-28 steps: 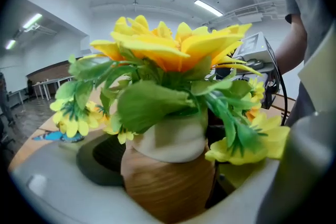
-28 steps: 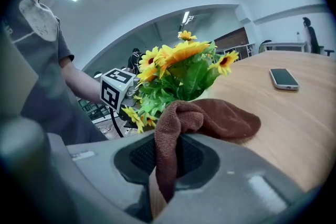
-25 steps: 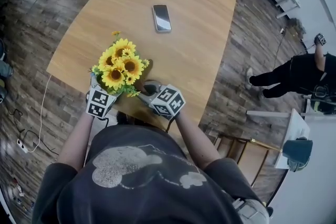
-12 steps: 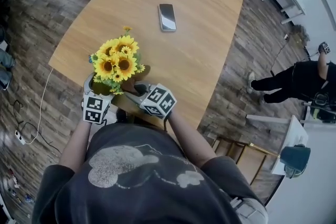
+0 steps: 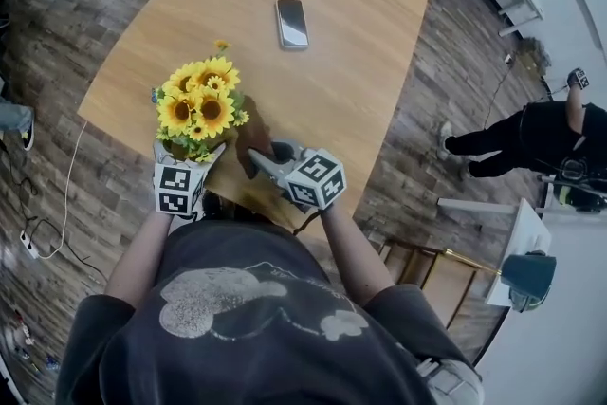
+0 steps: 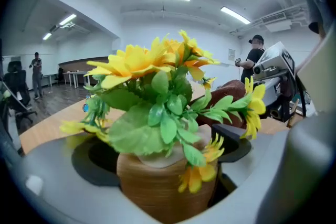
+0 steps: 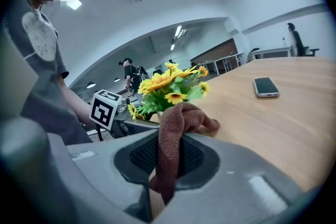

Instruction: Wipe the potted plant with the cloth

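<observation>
The potted plant (image 5: 196, 102), yellow sunflowers in a brown ribbed pot (image 6: 157, 183), stands near the front edge of the wooden table (image 5: 351, 81). My left gripper (image 5: 189, 157) has the pot between its jaws, which are opening; dark gaps show beside the pot. My right gripper (image 5: 272, 159) is shut on the brown cloth (image 7: 175, 136), which hangs bunched between the pads just right of the plant. In the head view the cloth (image 5: 253, 141) lies against the table beside the pot. The pot's base is hidden.
A phone (image 5: 292, 22) lies flat at mid-table. The table's front edge runs right under both grippers. On the floor at right, a person (image 5: 531, 133) stands by white furniture, with a wooden stool (image 5: 446, 275) nearer. Cables (image 5: 52, 237) trail at left.
The plant and the left gripper have shifted left along the table, away from the phone. The right gripper with the cloth has drawn back to the right of the pot.
</observation>
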Demonstrator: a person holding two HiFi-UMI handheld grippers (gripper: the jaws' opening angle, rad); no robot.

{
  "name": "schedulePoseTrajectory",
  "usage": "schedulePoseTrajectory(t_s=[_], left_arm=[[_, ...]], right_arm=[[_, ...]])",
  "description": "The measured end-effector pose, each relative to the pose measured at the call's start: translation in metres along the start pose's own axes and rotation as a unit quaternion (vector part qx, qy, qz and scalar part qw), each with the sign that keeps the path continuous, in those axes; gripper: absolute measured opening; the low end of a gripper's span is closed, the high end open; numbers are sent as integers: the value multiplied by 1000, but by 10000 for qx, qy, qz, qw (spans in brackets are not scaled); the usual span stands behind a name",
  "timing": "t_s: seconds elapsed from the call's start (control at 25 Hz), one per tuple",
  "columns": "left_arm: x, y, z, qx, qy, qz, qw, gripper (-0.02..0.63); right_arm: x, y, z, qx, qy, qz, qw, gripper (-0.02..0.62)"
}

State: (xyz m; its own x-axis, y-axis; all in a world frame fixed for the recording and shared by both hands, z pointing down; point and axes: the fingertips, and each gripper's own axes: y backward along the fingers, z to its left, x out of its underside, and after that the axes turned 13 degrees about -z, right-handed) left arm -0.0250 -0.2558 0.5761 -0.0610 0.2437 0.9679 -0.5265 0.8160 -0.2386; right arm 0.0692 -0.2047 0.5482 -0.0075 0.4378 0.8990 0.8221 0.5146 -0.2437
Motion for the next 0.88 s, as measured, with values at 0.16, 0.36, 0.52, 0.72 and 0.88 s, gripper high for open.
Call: schedulePoseTrajectory(t_s=[0.16,0.36,0.52,0.72,0.88], left_arm=[[-8,-15,-1,-289,72,-102,9995,595],[-10,-28,1,-389,20,-52,9992,571],[-6,-30,7,-413,1,4,9991,509],[-3,-25,7,-137,-73,-5,9999,506],[1,-22,9,233,-231,34,9995,505]], right_arm=[[-14,20,-35,495,3,-165,9986,48],[-33,10,-58,617,304,-147,9975,48],[-44,-14,-71,554,469,-76,9973,49],[-52,-43,-82,420,565,2,9975,49],[-54,-67,-90,262,674,152,9973,49]])
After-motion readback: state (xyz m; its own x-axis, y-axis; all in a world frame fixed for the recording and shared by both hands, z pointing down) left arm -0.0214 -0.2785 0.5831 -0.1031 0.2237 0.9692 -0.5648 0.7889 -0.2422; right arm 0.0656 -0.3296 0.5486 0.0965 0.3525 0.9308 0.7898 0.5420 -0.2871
